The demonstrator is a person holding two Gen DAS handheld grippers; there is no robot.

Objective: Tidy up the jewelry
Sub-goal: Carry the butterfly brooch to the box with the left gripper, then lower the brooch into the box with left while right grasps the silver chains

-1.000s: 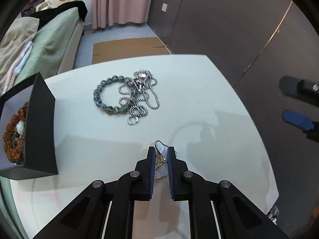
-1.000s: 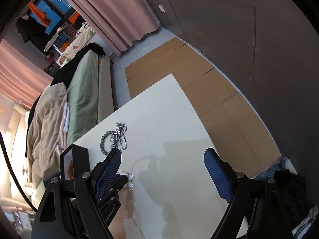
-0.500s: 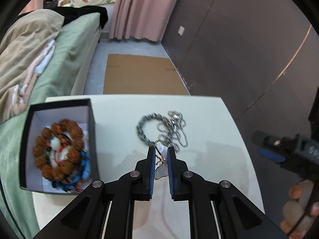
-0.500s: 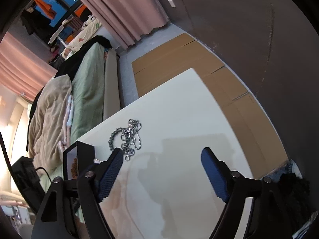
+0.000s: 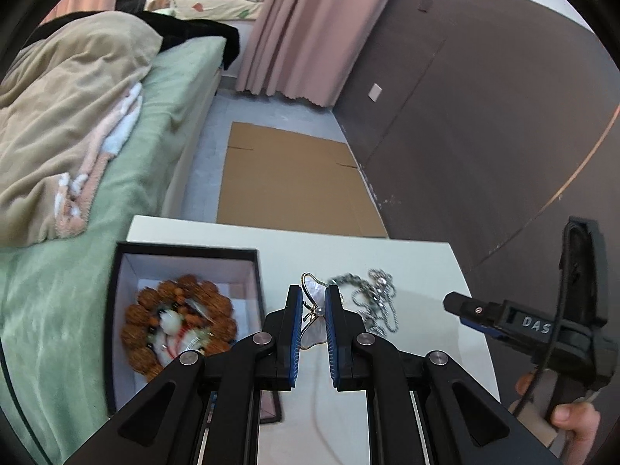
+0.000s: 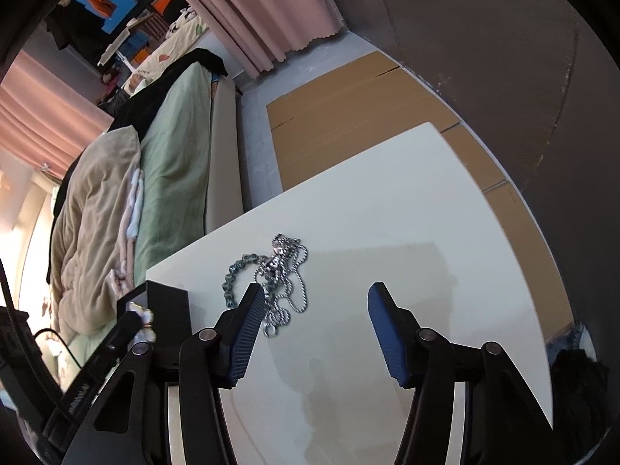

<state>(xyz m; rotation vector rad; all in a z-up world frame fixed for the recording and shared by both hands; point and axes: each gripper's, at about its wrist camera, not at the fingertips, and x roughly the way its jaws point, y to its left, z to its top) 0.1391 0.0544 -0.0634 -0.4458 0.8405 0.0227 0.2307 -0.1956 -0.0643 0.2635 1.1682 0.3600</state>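
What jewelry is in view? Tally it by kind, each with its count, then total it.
Bead bracelets: 2, brown wooden-bead bracelet in the black box; grey-green bead bracelet on the table.
Silver chain necklaces: 1 tangled bunch; separate chains cannot be told apart.
Butterfly ornaments: 1, white and gold, clamped in the left gripper.
Total: 4. Other pieces in the box are blurred and uncounted.

Two grippers: the left gripper (image 5: 313, 302) and the right gripper (image 6: 314, 310). One white table (image 6: 426, 232). One open black box (image 5: 186, 255), with one ring of brown beads (image 5: 178, 325) inside; its other contents are too blurred to count. One butterfly-shaped brooch (image 5: 316, 290). One green bead bracelet (image 6: 232, 275). A tangle of silver chains (image 6: 288, 271), number unclear. One bed (image 5: 116, 178). One cardboard sheet (image 5: 290, 178).
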